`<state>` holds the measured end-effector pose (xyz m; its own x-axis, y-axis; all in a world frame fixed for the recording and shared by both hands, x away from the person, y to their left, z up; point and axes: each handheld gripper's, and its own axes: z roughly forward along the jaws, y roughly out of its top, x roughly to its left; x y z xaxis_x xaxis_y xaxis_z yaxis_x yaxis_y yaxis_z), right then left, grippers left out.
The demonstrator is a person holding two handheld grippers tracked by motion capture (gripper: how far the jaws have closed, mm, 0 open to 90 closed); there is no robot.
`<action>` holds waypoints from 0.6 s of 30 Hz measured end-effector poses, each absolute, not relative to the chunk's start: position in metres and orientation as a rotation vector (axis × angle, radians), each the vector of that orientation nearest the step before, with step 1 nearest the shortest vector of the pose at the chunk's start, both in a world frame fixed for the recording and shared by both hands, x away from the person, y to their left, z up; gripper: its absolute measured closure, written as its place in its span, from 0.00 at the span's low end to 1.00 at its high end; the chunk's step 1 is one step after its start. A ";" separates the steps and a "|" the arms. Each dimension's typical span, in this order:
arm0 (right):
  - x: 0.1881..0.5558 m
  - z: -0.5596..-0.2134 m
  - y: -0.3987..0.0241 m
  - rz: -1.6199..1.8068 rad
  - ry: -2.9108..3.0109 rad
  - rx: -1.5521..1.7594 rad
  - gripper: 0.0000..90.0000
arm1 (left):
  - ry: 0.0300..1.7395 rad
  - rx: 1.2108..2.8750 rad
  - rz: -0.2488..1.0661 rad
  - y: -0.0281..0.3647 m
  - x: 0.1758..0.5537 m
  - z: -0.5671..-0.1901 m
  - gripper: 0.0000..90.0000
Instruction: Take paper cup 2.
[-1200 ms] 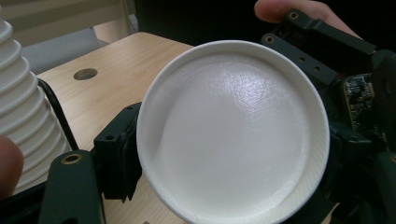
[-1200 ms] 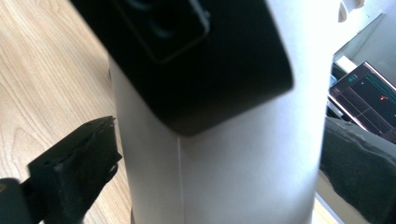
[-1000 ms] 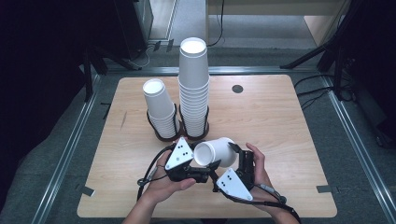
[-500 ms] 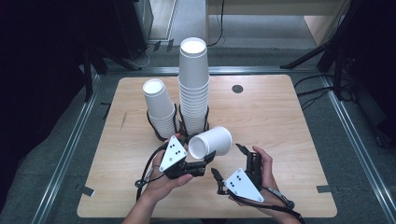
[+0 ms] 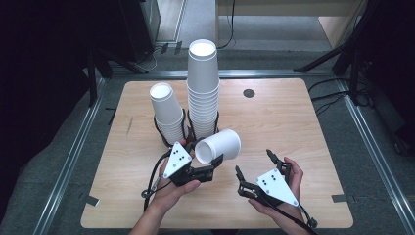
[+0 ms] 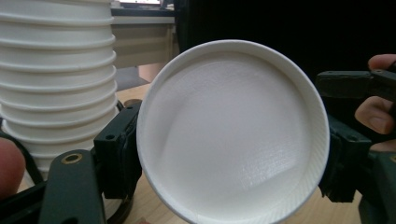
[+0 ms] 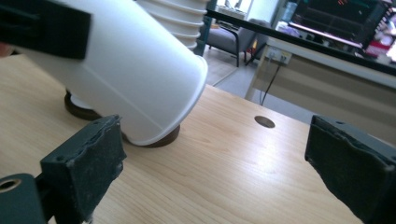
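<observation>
Here: a wooden table [image 5: 293, 127], with two cup stacks toward its far left. Tall stack [image 5: 203, 88] upright in a dark ring holder; short stack [image 5: 167, 113] just beside it on the left, leaning slightly. In front of both, lifted off the table and lying on its side, one loose cup [image 5: 219, 146], base toward the camera, mouth pointing away to the right. Left gripper [image 5: 208, 169] clamped on that cup, jaws pressed against its walls at the base end. Right gripper [image 5: 254, 164] near the cup's right, apart from it, jaws wide yet just now closing a little, nothing between them but bare wood.
</observation>
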<state>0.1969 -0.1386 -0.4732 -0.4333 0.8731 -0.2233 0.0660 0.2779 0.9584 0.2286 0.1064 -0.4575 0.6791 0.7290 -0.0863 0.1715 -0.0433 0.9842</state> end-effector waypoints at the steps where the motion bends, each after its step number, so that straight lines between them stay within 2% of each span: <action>1: 0.197 -0.472 -0.139 1.255 1.728 0.877 0.06 | 0.757 1.568 0.520 0.106 0.228 -0.458 0.26; 3: 0.196 -0.471 -0.140 1.262 1.705 0.909 0.07 | 0.739 1.546 0.502 0.106 0.227 -0.458 0.25; 14: 0.199 -0.468 -0.141 1.229 1.668 1.040 0.11 | 0.691 1.529 0.585 0.099 0.224 -0.461 0.26; 16: 0.198 -0.465 -0.142 1.252 1.674 1.070 0.17 | 0.694 1.519 0.594 0.098 0.224 -0.462 0.25; 18: 0.196 -0.461 -0.140 1.289 1.681 1.105 0.17 | 0.692 1.511 0.600 0.097 0.224 -0.464 0.26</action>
<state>0.1963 -0.1397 -0.4606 -0.3600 0.9317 -0.0490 0.1939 0.1261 0.9729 0.2242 0.0974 -0.4639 0.6791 0.7331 -0.0373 0.0675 -0.0118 0.9976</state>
